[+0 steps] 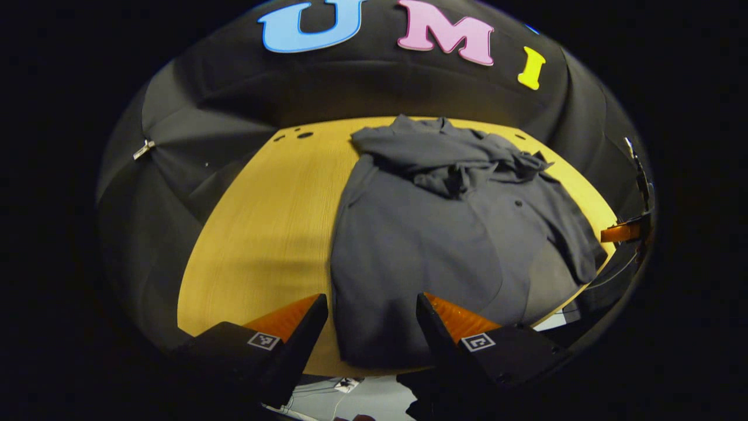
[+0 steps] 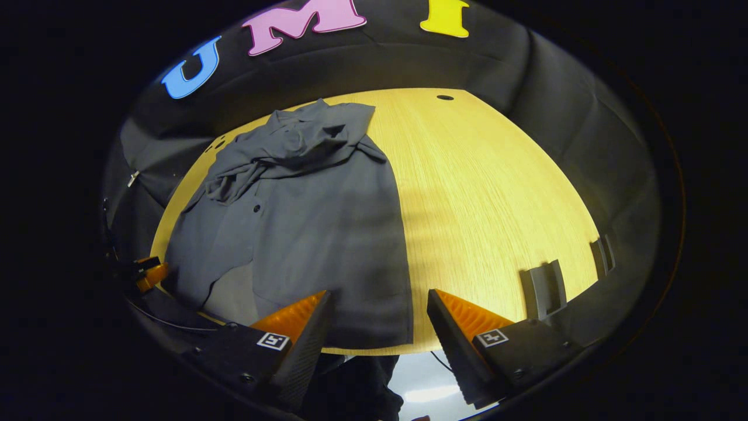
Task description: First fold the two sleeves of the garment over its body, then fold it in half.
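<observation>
Garment (image 1: 421,245) lies limp on the bench (image 1: 263,234), sleeves bunched at its collar; pinch hem corners, left gripper (image 1: 371,327) and right gripper (image 2: 380,321) both released

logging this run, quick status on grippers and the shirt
Left gripper open, above the hem, holding nothing. Right gripper open, empty. Grey shirt on the table, sleeves bunched over the chest, half fold not done. Nothing in the way.

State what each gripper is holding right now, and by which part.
Nothing is held. The left gripper and right gripper are both open above the near hem of the grey garment, which lies on the wooden table.
</observation>
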Demonstrator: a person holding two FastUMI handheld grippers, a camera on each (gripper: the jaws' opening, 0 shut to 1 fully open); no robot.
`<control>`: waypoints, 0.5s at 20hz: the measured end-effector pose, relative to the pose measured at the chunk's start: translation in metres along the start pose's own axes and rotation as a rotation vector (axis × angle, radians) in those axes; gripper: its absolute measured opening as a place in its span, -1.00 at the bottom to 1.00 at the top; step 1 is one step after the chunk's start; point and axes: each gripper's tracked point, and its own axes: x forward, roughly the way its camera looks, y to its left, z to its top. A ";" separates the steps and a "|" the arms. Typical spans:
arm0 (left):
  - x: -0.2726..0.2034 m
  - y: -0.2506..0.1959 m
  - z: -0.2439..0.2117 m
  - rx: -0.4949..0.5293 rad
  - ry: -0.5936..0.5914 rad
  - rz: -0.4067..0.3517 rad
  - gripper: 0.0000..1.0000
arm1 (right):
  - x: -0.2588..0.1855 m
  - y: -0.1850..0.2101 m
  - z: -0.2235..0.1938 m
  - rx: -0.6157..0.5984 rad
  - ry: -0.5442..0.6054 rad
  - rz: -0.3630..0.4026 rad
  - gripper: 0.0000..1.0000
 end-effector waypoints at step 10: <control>0.011 -0.006 -0.024 0.000 0.076 -0.033 0.89 | 0.026 0.016 -0.015 -0.148 0.005 0.013 0.60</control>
